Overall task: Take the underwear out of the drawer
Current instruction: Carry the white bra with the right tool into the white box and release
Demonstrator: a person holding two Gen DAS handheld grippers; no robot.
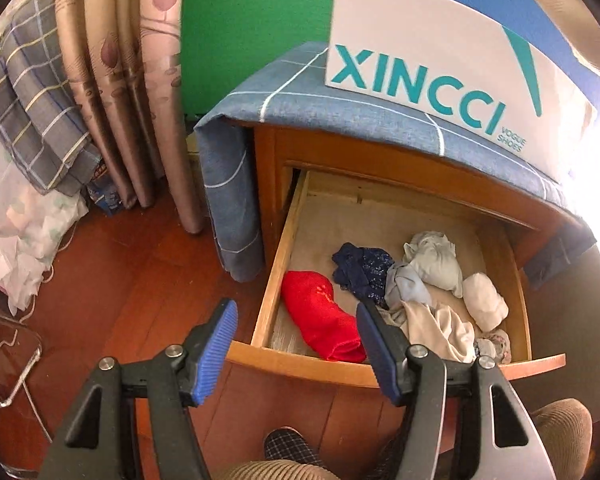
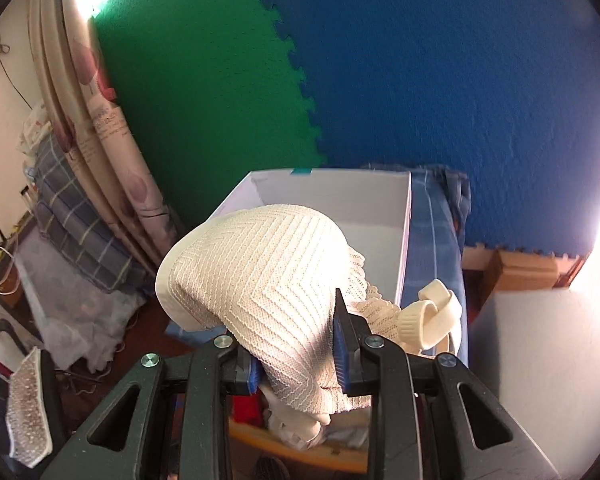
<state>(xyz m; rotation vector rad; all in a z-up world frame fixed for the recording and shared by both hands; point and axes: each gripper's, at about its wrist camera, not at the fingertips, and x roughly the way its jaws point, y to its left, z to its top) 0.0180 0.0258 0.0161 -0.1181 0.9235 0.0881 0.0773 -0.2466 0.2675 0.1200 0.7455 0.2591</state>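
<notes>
On nightstand [image 1: 340, 148] — blue checked cloth [image 1: 300, 92]

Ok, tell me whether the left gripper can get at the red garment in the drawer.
Probably yes: the left gripper is open right above the red garment, which lies uncovered at the front left of the open drawer.

The white cardboard shoe box [image 1: 440, 52], standing on the blue checked cloth [image 1: 300, 92] that covers the top of the wooden bedside cabinet, carries the brand "XINCCI" in large teal capitals across its near side. Just right of that word, in much smaller teal letters, the same side reads "VOGUE SHOES" in two lines. Faint lines of printed script run down the beige flowered curtain [image 2: 112, 128] at far left, too small to read.
</notes>
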